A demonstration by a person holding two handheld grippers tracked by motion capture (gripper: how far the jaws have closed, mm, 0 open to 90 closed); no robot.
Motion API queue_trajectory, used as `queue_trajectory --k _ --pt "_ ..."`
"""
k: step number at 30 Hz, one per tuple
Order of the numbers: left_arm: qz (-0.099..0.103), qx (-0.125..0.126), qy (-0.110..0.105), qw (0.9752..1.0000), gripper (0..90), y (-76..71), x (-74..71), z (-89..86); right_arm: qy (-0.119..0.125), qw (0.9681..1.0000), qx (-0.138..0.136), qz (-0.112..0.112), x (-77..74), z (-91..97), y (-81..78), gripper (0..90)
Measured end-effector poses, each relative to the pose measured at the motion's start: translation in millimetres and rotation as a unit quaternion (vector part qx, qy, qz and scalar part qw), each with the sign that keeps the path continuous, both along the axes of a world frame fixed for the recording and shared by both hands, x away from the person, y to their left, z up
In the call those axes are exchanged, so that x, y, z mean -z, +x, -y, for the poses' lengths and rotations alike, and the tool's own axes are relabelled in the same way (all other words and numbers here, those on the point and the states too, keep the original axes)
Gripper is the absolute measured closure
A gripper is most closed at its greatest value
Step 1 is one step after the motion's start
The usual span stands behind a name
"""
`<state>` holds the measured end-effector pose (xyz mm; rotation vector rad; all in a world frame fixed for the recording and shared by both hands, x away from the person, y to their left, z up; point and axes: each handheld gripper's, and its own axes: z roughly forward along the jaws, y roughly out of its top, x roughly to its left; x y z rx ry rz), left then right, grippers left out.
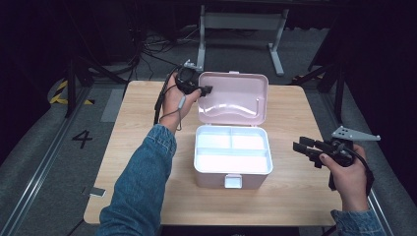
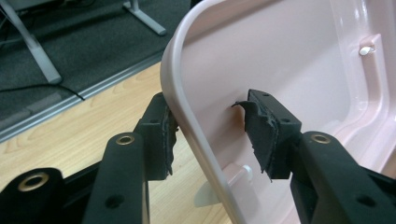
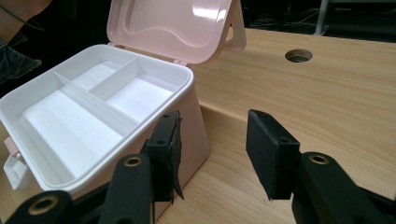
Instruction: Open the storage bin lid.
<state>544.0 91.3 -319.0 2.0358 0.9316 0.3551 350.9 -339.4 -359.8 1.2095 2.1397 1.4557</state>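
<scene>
— Where is the pink box (image 1: pixel 231 169) now?

— It stands in the middle of the table (image 1: pixel 290 196), with its lid (image 1: pixel 236 96) raised upright. My left gripper (image 2: pixel 212 126) is at the left edge of this lid; the rim passes between my jaws, and the pads do not press it.

— And your right gripper (image 3: pixel 212 151)?

— It is beside the box, on its right side. The jaws stand apart, holding nothing.

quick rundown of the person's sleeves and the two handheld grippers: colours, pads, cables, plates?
Blue denim sleeves on both arms. Left gripper: black body, thin dark cable trailing off. Right gripper: black, with a grey three-cornered plate on top. Both have black jaws with brass-coloured inserts and frayed dark foam pads.
</scene>
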Motion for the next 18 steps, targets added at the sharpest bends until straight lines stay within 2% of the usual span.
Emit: queue_trajectory --k 4,7,9,12,18 --pt "-0.018 0.0 0.016 0.9997 55.3 5.7 7.6 -0.5 0.0 1.0 0.0 -0.001 0.8 0.3 0.2 56.8" --pt "-0.032 -0.004 0.018 0.9993 57.3 8.6 13.3 -1.7 0.009 0.9999 -0.005 -0.007 1.4 0.0 0.3 56.8" --pt "-0.044 -0.004 0.032 0.9985 56.9 9.6 16.8 -0.3 0.018 0.9998 -0.009 -0.006 1.1 -0.3 0.3 56.8" --pt "-0.048 -0.007 0.045 0.9978 54.6 11.1 22.6 2.8 0.019 0.9998 -0.009 -0.005 0.2 -0.7 -0.4 56.8" --pt "-0.072 -0.012 0.034 0.9967 54.1 16.1 33.7 0.3 0.018 0.9998 -0.006 -0.006 0.5 0.8 -0.7 56.8"
